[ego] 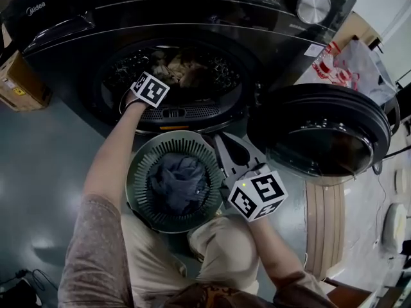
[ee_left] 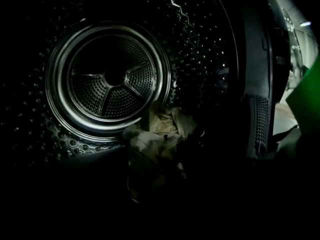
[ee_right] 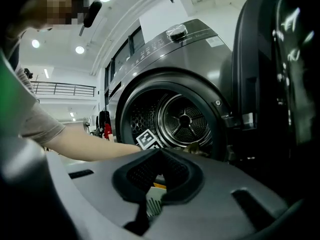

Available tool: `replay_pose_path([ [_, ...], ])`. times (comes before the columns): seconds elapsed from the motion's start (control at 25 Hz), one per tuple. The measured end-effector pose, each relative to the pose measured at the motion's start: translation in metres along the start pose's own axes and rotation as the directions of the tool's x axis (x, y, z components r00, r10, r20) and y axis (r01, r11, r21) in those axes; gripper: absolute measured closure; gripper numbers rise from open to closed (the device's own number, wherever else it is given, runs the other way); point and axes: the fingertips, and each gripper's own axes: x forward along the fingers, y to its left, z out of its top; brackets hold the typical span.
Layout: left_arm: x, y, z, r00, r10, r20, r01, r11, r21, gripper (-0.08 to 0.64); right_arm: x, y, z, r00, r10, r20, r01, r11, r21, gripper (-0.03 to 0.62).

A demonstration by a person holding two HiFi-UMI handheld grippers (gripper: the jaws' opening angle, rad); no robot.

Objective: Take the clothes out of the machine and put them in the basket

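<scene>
The dark washing machine (ego: 192, 11) stands with its door (ego: 321, 130) swung open to the right. Tan clothes (ego: 186, 66) lie in the drum and show as a crumpled heap (ee_left: 160, 134) ahead in the left gripper view. My left gripper (ego: 160, 74) reaches into the drum mouth; its marker cube (ego: 149, 88) sits at the rim. Its jaws are lost in the dark and nothing shows between them. My right gripper (ego: 219, 138) hovers by the basket's far right rim, pointing at the machine, its jaws (ee_right: 160, 151) shut on nothing. The round basket (ego: 138, 165) holds a grey-blue garment (ego: 178, 181).
A cardboard box (ego: 22, 82) sits on the floor left of the machine. A red-and-white plastic bag (ego: 340, 63) lies behind the open door. The person's knees are right below the basket. The drum's perforated back wall (ee_left: 107, 79) lies beyond the clothes.
</scene>
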Motion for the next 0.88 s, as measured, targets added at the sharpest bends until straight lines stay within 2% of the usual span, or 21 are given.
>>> replay_pose_path([
  [0.12,0.011,0.002,-0.004,0.996,-0.044,-0.072,0.046,0.999,0.026,0.19,0.004,0.002,0.001,1.0,0.02,-0.003,-0.02,1.0,0.009,0.597],
  [0.28,0.021,0.011,-0.006,0.989,-0.015,-0.147,0.037,0.989,0.142,0.207,0.006,0.004,0.004,0.999,0.038,0.003,-0.038,0.999,0.004,0.597],
  [0.4,0.028,0.012,-0.016,0.978,-0.042,-0.205,0.07,0.989,0.131,0.279,0.006,0.002,0.004,0.999,0.04,0.006,-0.04,0.999,0.007,0.597],
  [0.44,0.029,0.012,-0.017,0.977,-0.045,-0.21,0.073,0.989,0.127,0.33,0.005,0.001,0.004,0.999,0.037,0.006,-0.037,0.999,0.011,0.597],
  [0.52,0.027,0.011,-0.017,0.978,-0.034,-0.207,0.062,0.99,0.128,0.496,0.004,-0.002,0.004,1.0,0.03,0.007,-0.03,0.999,0.02,0.597],
  [0.56,0.026,0.011,-0.016,0.979,-0.029,-0.203,0.056,0.99,0.13,0.554,0.004,-0.003,0.005,1.0,0.028,0.007,-0.028,0.999,0.021,0.597],
  [0.72,0.018,0.006,-0.013,0.988,-0.053,-0.146,0.065,0.995,0.077,0.555,0.006,-0.003,0.005,1.0,0.026,0.009,-0.026,1.0,0.007,0.597],
  [0.88,-0.005,-0.004,-0.006,0.997,-0.071,-0.021,0.072,0.997,0.015,0.557,0.008,0.001,0.004,1.0,0.029,0.005,-0.029,1.0,-0.003,0.597],
])
